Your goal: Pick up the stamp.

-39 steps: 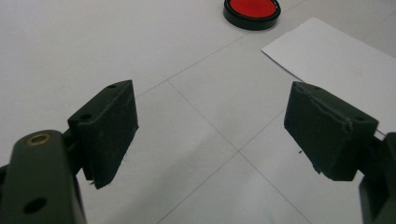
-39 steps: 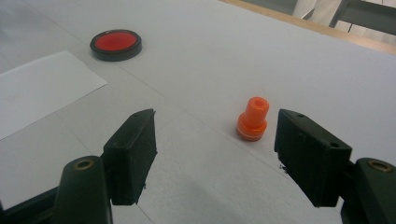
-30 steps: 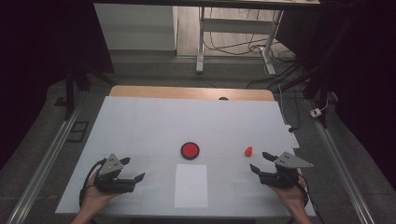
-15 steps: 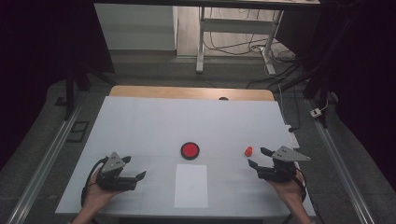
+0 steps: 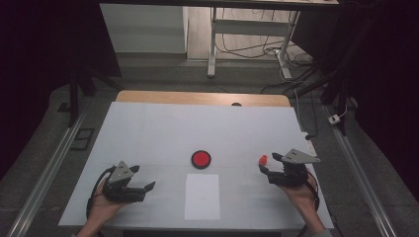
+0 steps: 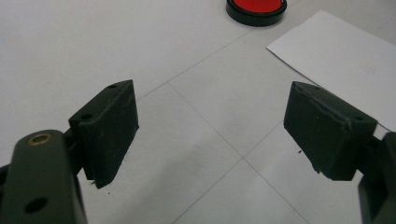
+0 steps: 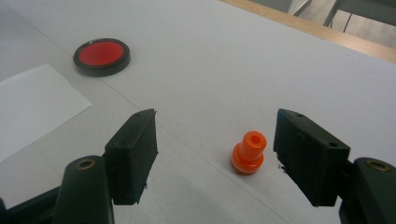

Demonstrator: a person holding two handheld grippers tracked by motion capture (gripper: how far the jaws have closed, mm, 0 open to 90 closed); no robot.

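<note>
One small orange peg point(image 7: 248, 153), a hollow-topped stem on a wider round base, stands upright near the table's point(image 5: 148, 128) right edge, between the wide-spread jaws of the right gripper point(image 7: 215, 158). Left gripper point(image 6: 210, 135) gapes wide too, holding nothing.

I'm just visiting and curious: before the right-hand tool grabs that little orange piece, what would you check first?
1. Right gripper open wide enough: ok, jaws stand apart.
2. Orange piece between the jaws: ok, though it sits nearer one jaw than the other.
3. Piece upright on the table: ok, its hole faces up.
4. Jaws touching the piece: not yet, gaps show on both sides.
5. Nothing crowding it: ok, the red disc and white paper lie well off.
6. Left gripper out of the way: ok, open, far across the table.
</note>
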